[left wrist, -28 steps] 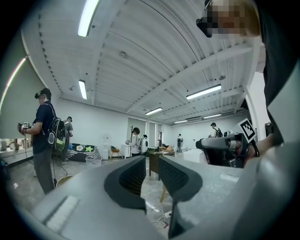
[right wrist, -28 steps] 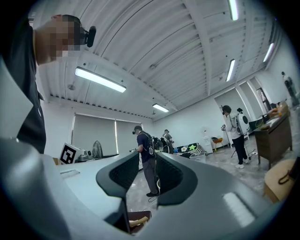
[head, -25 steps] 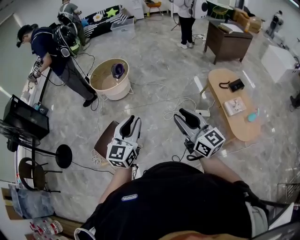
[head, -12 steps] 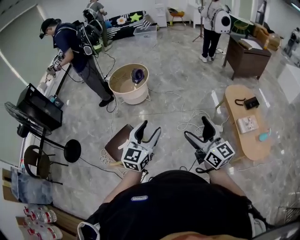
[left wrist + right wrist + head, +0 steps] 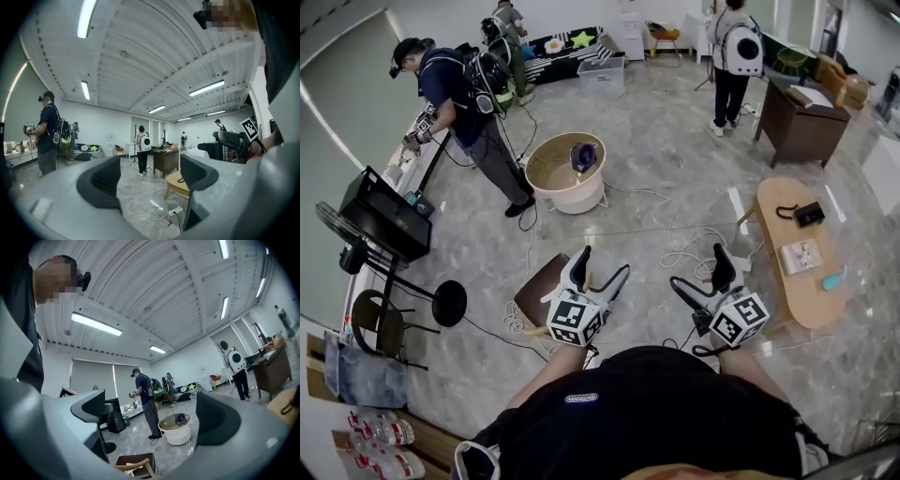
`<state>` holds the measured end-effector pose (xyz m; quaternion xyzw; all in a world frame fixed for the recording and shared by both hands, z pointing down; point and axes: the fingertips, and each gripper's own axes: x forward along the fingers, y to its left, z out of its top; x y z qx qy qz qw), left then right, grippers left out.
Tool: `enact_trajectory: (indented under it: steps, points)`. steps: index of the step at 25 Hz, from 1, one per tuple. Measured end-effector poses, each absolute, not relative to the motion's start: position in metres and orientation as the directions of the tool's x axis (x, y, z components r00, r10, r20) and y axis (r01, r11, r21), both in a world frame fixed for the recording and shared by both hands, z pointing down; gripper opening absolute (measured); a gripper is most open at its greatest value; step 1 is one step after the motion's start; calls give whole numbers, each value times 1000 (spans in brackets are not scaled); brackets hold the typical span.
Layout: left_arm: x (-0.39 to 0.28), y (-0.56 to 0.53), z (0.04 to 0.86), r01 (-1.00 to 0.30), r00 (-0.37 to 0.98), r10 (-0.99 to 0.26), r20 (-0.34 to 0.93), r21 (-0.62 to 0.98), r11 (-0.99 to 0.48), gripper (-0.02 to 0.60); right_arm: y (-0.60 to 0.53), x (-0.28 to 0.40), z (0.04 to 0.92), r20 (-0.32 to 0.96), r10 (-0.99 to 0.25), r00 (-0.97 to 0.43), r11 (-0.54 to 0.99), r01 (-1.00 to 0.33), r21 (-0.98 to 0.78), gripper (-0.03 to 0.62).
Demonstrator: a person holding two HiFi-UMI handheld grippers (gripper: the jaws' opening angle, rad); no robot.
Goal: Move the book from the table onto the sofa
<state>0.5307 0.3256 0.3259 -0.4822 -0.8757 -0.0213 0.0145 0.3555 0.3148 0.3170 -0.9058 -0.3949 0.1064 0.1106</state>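
Book (image 5: 800, 255) flat on oval wooden table (image 5: 811, 305), mid-table, long axis roughly across table width. Well apart from both grippers, off to right of right gripper (image 5: 699, 268). Right fingers spread, just been opening, nothing between. Left gripper (image 5: 602, 262) fingers spread, empty.

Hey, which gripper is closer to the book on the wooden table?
Right. The right gripper, whose jaws have just been opening with nothing between them, hangs beside the table, short of the book. The left gripper, also open, is farther off, near the brown stool.
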Motion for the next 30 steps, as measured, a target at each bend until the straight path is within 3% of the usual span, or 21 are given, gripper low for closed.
enact_trajectory:
  steps: [13,30]
  points:
    - [503,344,336,840,-542,838,62,35,541,396,306,286,321,-120,818,562,-568,761,-313,611]
    - [355,324,344,846,-528,842,105,-11,532,396,236,103,323,-176,881,439,-472,798,-375,611]
